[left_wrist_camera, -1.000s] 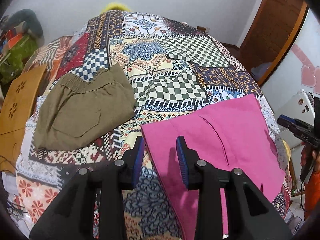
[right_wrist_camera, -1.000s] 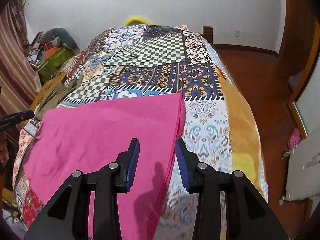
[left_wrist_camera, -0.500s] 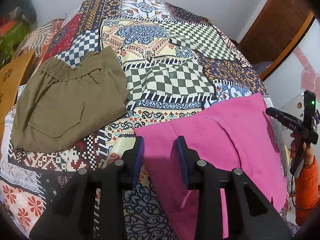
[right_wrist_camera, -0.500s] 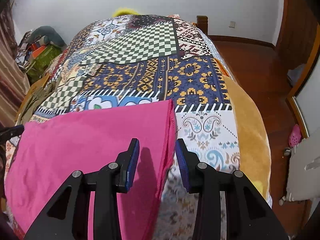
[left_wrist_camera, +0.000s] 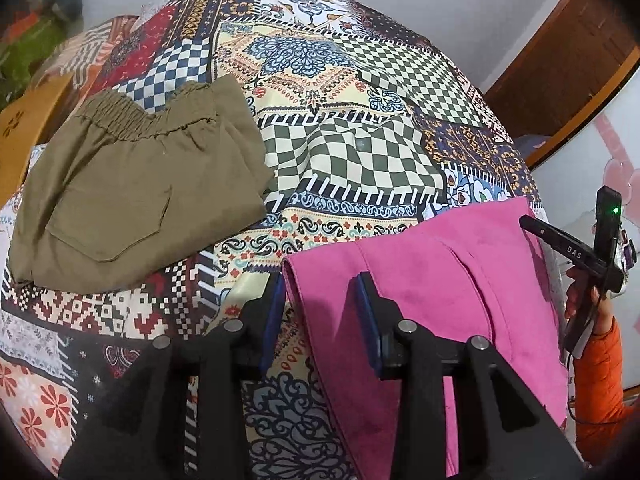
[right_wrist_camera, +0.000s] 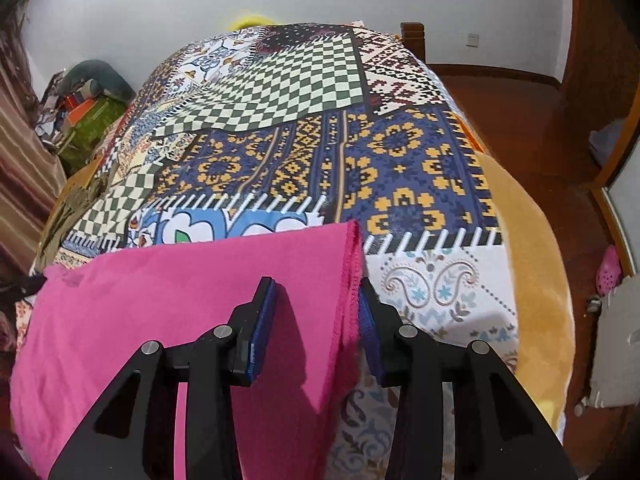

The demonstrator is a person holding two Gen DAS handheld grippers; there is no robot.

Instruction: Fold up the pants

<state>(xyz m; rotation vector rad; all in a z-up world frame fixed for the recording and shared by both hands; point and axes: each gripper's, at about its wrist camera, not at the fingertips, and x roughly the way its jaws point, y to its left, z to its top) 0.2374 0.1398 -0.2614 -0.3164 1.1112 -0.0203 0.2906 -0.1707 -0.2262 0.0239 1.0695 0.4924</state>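
Observation:
Pink pants (left_wrist_camera: 440,280) lie flat on the patchwork bed cover (left_wrist_camera: 352,152). My left gripper (left_wrist_camera: 320,284) straddles their near left corner; its jaws are opening, the pink edge lies between them and the pads do not press it. In the right wrist view my right gripper (right_wrist_camera: 316,286) straddles the frayed right edge of the pink pants (right_wrist_camera: 160,300); its jaws are opening too, with fabric between them and no pinch. The right gripper's body (left_wrist_camera: 568,248) shows at the right of the left wrist view, held by a hand in an orange sleeve (left_wrist_camera: 600,360).
Folded olive pants (left_wrist_camera: 132,200) lie on the bed to the left of the pink ones. The bed cover (right_wrist_camera: 320,152) stretches far ahead. A wooden floor (right_wrist_camera: 520,128) and a door lie to the right, and a pile of clutter (right_wrist_camera: 88,104) sits by the left wall.
Both grippers have come down and closer to the pink pants, so the left corner and the right edge now sit between their jaws. The jaws stand slightly wider.

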